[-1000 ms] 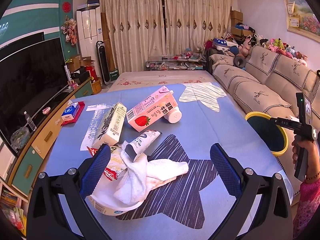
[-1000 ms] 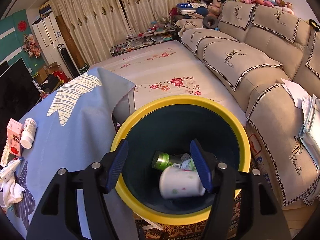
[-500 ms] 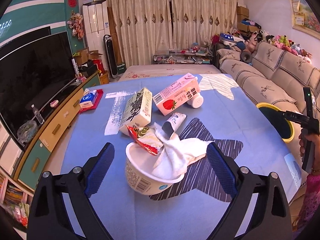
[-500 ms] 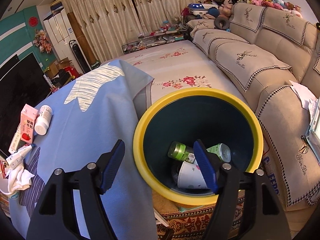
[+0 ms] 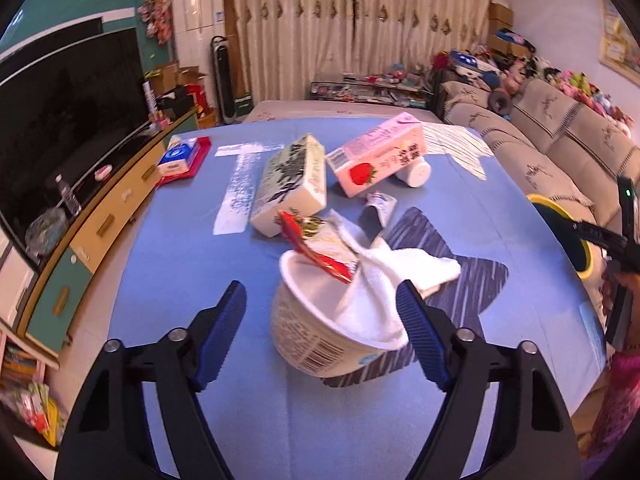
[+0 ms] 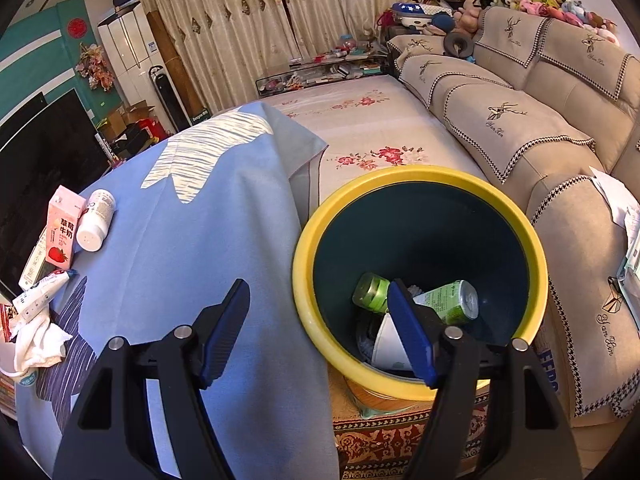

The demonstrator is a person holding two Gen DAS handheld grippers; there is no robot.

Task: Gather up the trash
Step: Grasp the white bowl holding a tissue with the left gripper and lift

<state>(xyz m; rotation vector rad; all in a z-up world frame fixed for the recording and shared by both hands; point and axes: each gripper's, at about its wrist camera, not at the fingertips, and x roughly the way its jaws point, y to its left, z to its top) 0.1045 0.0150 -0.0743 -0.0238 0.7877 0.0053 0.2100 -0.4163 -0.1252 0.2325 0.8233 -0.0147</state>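
Note:
My left gripper [image 5: 320, 320] is open around a tilted paper bowl [image 5: 320, 340] on the blue tablecloth [image 5: 192, 264]. A white cloth [image 5: 380, 288] and a red wrapper [image 5: 320, 250] lie in the bowl. Behind it lie a green-white carton [image 5: 292, 184], a pink strawberry milk carton [image 5: 380, 158], a white bottle [image 5: 416, 172] and a tube [image 5: 378, 208]. My right gripper [image 6: 316, 320] is open and empty, above the table edge and the yellow-rimmed bin's [image 6: 416, 184] left side. The bin holds a white cup [image 6: 390, 344], a green can [image 6: 452, 300] and a green bottle [image 6: 370, 292].
A TV and low cabinet [image 5: 92, 216] run along the left of the table. A beige sofa [image 6: 520, 120] stands right of the bin. A tissue pack on a red tray [image 5: 180, 158] sits at the table's far left. A floral rug [image 6: 360, 128] lies beyond the bin.
My left gripper has moved in low toward the bowl, whose sides now sit between the fingers. My right gripper has drifted left from over the bin; the white cup has settled in the bin.

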